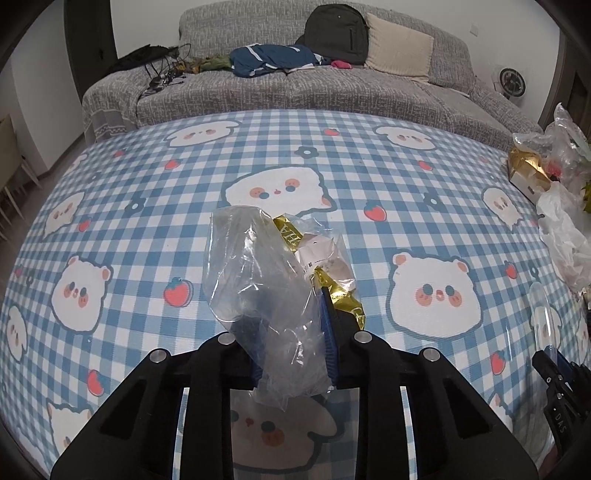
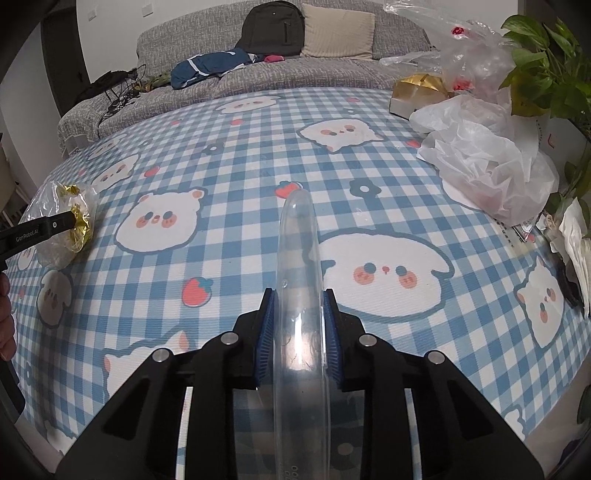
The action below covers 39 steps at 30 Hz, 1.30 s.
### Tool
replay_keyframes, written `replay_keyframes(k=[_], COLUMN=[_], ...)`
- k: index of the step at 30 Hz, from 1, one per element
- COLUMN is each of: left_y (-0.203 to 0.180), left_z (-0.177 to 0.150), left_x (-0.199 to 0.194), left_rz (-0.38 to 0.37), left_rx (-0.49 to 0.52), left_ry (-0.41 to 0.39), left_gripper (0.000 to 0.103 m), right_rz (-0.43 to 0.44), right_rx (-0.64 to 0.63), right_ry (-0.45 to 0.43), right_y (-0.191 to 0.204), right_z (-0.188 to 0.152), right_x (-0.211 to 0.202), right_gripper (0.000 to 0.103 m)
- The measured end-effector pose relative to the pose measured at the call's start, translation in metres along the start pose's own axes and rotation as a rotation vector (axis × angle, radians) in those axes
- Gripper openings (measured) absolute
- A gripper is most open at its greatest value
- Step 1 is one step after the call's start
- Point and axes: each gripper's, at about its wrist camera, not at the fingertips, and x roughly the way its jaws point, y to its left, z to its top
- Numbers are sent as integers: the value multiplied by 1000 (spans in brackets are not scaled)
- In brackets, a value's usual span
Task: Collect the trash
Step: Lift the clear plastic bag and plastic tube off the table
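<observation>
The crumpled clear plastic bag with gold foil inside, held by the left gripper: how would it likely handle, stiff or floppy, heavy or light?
Probably floppy: the crumpled clear plastic bag with gold foil inside creases and bulges past the left gripper. Likely light, since thin film and foil scraps show through. Possibly slippery, as the film looks glossy between the fingers.

Checked tablecloth (image 2: 236, 155) — bags (image 2: 491, 173), box (image 2: 413, 92).

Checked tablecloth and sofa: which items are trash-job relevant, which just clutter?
Job:
- crumpled clear plastic bag with gold foil, in left gripper
- clear plastic lid, in right gripper
- white plastic bags
- gold-topped box

Lying about:
- black backpack
- blue jacket
- beige cushion
- green potted plant
</observation>
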Motion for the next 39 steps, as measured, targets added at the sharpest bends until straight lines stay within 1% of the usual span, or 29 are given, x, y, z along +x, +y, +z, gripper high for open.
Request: replay_keyframes(k=[16, 24, 39], left_y=[1, 2, 1], left_z=[-15, -34, -68], left_x=[-31, -43, -84], left_rz=[-36, -47, -63], left_rx=[16, 12, 25], left_ry=[-19, -14, -32], left_gripper=[23, 23, 23], right_rz=[0, 19, 42], right_rx=[-38, -53, -80], right_ry=[-19, -21, -47], right_y=[13, 24, 42], right_z=[-4, -12, -37], right_x=[-25, -35, -68], right_gripper=[25, 25, 25])
